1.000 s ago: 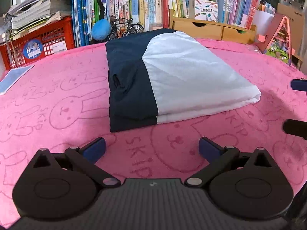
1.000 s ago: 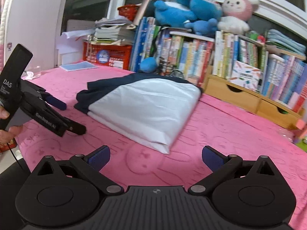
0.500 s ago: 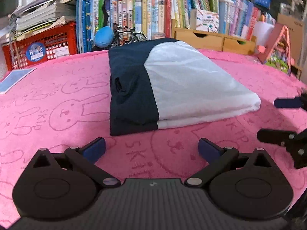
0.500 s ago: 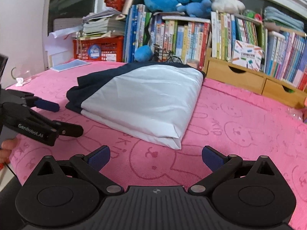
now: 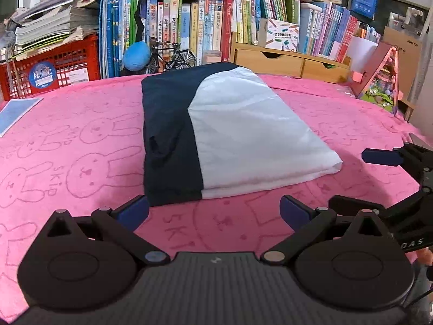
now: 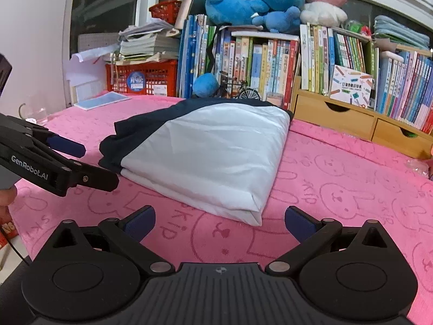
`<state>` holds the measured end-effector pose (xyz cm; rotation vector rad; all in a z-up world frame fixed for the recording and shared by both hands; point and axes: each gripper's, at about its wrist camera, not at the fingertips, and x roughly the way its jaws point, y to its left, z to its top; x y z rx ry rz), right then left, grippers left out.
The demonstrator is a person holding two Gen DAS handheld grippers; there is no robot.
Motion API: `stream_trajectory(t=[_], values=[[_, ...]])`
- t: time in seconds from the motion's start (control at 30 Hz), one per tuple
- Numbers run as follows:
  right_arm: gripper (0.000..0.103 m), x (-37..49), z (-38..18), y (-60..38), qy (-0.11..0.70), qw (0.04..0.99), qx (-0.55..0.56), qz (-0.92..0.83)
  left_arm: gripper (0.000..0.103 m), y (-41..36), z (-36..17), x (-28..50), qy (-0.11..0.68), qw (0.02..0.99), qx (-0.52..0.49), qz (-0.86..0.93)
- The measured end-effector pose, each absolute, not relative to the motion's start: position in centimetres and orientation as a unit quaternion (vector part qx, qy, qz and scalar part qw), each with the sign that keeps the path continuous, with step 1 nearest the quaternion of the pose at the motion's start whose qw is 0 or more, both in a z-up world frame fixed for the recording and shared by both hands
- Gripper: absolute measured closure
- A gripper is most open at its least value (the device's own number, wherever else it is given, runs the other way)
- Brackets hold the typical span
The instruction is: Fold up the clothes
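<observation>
- Far left at the back there's a red crate (image 5: 54,73) with a stack of papers on top, and a blue sheet (image 5: 16,112) lying flat on the pink bunny-print cover (image 5: 81,140).
- The left hand-held gripper (image 5: 213,212) sits low over the near edge of the cover, jaws spread wide, nothing between them. Its left fingertip (image 5: 134,211) is just beside the near dark corner of the garment; can't tell if it's actually touching.
- The folded garment (image 5: 243,132) lies mid-table, a neat rectangle, navy part on the left, white part on the right.
- Behind it: a little toy bicycle (image 5: 173,58) and a blue ball (image 5: 136,55) against a row of books (image 5: 189,29).
- The right hand-held gripper (image 6: 219,222) is also wide open and empty, aimed at the near white corner of the garment, close but apart from it.
- Far right: wooden drawers (image 6: 351,119) under more books.
</observation>
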<state>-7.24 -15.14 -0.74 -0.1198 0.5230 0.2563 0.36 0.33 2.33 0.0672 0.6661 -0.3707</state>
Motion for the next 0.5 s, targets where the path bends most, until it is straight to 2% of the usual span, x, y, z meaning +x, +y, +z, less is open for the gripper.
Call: stream_trajectory(t=[0.5], values=[[0.000, -6.3, -2.1, -16.5, 0.256, 0.961, -0.005, 0.109, 0.000, -0.4, 1.7, 1.0, 0.334, 0.928, 0.037, -0.162]])
